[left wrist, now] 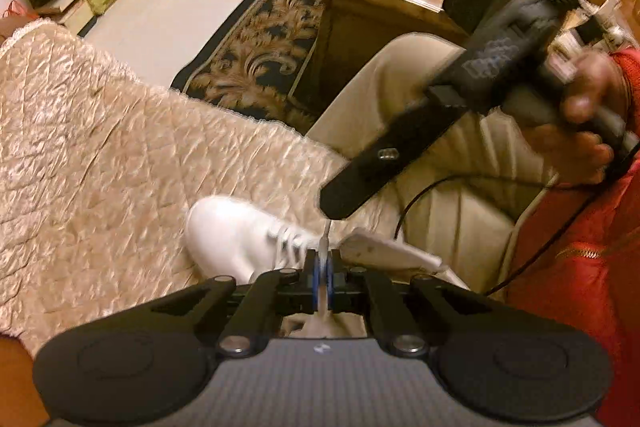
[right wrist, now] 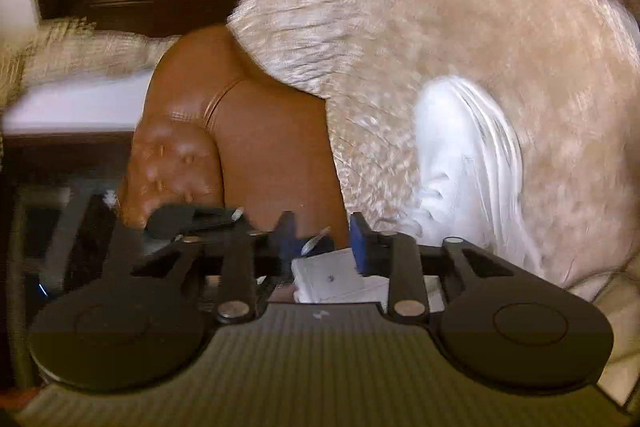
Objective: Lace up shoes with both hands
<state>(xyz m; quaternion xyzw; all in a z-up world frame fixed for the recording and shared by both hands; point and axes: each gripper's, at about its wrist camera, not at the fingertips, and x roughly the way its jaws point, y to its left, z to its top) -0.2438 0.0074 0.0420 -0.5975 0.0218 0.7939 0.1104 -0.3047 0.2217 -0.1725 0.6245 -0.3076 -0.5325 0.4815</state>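
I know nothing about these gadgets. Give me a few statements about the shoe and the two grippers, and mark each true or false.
1. The left gripper is shut on a white lace. True.
2. The shoe is black. False: it is white.
3. The shoe rests on a beige quilted cover. True.
4. The right gripper is clamped shut. False: its jaws stand apart.
5. The person's sleeve is blue. False: it is red.

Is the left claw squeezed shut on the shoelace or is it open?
Shut. The left claw has its blue pads pressed together on the white shoelace, which runs out toward the white shoe.
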